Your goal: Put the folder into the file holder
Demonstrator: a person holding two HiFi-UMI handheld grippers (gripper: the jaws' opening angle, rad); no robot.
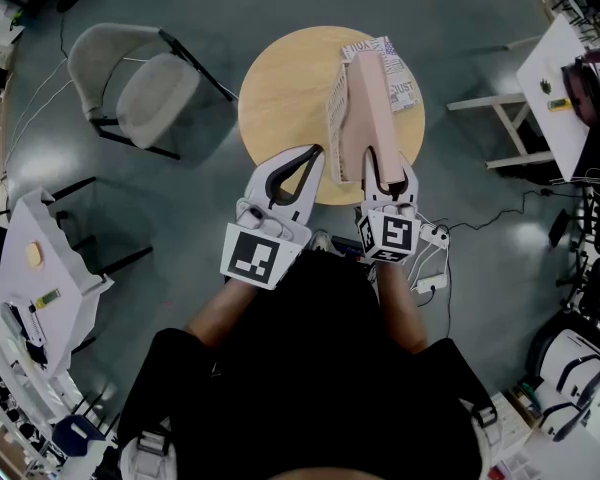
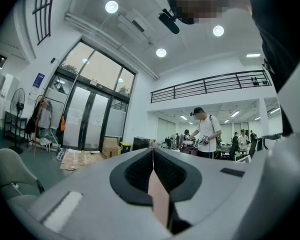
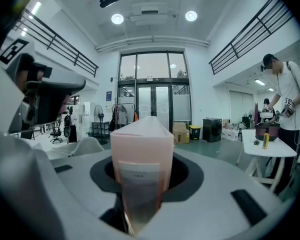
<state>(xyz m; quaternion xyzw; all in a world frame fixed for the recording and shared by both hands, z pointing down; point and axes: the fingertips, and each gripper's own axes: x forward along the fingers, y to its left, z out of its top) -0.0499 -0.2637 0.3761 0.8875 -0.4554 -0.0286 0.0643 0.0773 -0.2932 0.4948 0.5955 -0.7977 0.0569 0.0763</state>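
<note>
right tongs: your right gripper (image 1: 388,178) is clenched on the near end of the pink folder (image 1: 372,118). the right gripper view shows the folder wedged between the jaws and pointing straight away along them.
left tongs: your left gripper (image 1: 313,158) has its jaw tips pressed together and carries no part of the load. a thin pink strip (image 2: 159,204) shows in the gap behind the tips, and you cannot tell what it is.
folder: in the air over the far right part of the round table (image 1: 280,98), held by one end only.
file holder: the printed holder (image 1: 402,86) sits on the table right under and beside the folder, its patterned walls showing on both sides of it.
done: you have the folder gripped, raised and roughly lined up with the holder.
unclear: from above you cannot tell whether the far end has already entered between the holder's walls. it looks more like hovering than seated.
left: guide the far end into the opening, slide the folder down, then release the right jaws.
watch: a one-ended grip lets the folder sag or twist, and the idle left gripper could steady the holder.
</note>
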